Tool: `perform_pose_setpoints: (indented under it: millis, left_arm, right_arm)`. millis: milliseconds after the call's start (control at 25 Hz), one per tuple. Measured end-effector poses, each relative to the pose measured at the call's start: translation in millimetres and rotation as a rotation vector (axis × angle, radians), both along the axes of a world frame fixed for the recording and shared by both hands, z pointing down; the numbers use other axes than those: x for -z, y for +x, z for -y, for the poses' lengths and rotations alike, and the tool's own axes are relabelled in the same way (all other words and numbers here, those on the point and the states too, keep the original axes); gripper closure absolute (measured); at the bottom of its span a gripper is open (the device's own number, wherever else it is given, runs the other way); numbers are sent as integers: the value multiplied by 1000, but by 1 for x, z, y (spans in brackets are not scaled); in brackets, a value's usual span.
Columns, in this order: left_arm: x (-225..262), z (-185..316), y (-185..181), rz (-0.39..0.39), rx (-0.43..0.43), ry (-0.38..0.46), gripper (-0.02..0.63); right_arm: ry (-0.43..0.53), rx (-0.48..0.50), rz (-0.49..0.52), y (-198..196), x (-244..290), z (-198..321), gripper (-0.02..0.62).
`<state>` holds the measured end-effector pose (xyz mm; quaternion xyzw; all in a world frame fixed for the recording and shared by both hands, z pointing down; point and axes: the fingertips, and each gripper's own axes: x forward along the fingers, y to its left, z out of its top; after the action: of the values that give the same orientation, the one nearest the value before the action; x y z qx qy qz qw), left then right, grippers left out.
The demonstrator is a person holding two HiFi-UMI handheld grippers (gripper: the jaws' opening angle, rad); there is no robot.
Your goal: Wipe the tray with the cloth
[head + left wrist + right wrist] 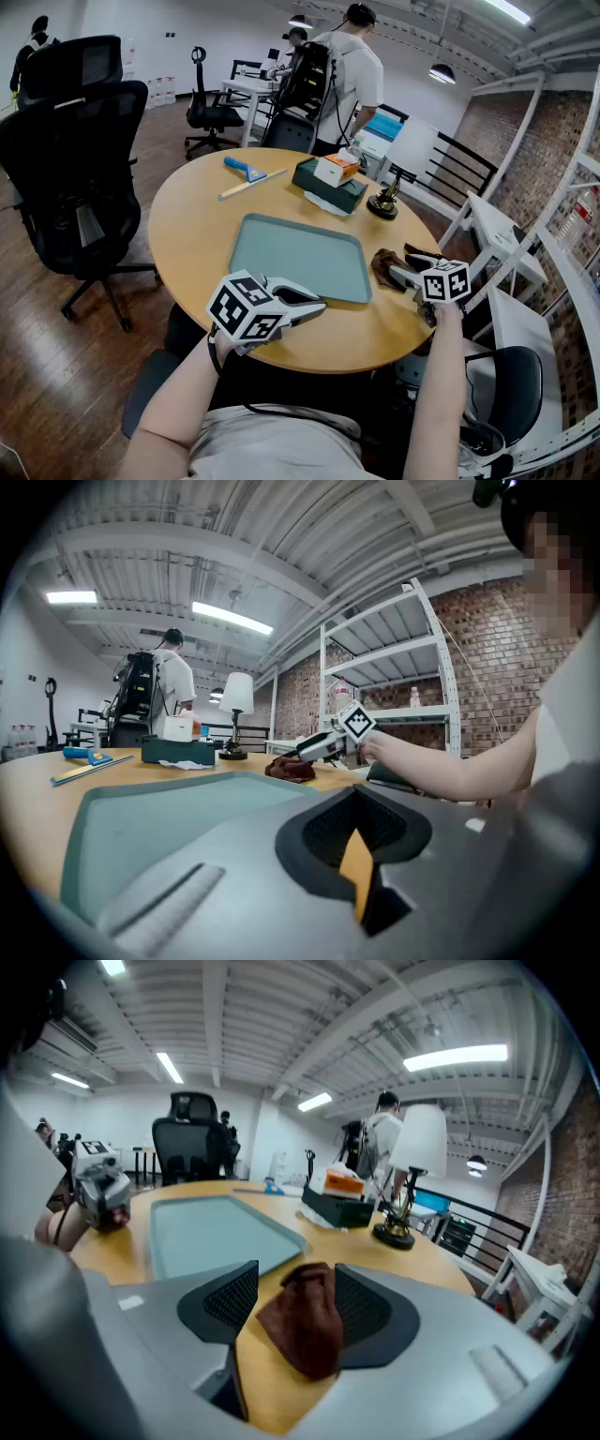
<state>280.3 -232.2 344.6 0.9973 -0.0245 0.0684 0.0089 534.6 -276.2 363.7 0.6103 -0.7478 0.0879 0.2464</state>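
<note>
The teal tray point(300, 255) lies empty in the middle of the round wooden table point(187, 234). A crumpled brown cloth point(384, 265) rests on the wood just off the tray's right edge. My right gripper point(401, 266) is open, and the cloth point(305, 1321) stands bunched between its two pads, against the right one. My left gripper point(319, 305) hovers shut over the tray's near edge with nothing in it. From the left gripper view I look across the tray point(141, 827) to the cloth point(289, 769) and the right gripper point(314, 747).
At the table's far side sit a dark green tissue box with an orange-and-white box on it point(330, 183), a blue-handled squeegee point(246, 169) and a small brass lamp base point(382, 202). Black office chairs point(75, 159) stand left, white shelving point(562, 234) right, people point(347, 75) behind.
</note>
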Motion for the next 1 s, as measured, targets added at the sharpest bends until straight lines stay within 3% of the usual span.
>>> perform_pose_setpoints:
  millis: [160,320,480,600,680,880,1000]
  left_arm:
    - [-3,-2,1,2,-6,-4,604]
    - [-2,-3,1,-1,-7,-1,604]
    - [-1,1,2,0,-4,-2,604]
    - [-1,1,3,1,-5,-4,604]
    - [-2,-1,2,2,-6,-5,604]
    - [-2,0,1,1,-6,-3,604]
    - [-2,-1,1,2,-3,-3,604]
  right_arm:
    - [-148,-62,-33,29,-40,17,319]
    - [-221,-96,-38,45,-57,22,322]
    - [-238,-113,-10,49,-61,25,396]
    - [-245,-128,-63,49,-57,24,447]
    - [-194,-131,-109,43,-41,26,456]
    - [91,-48,-156,-4,36,53,456]
    - [174,-13,-217,-31,54,75,455]
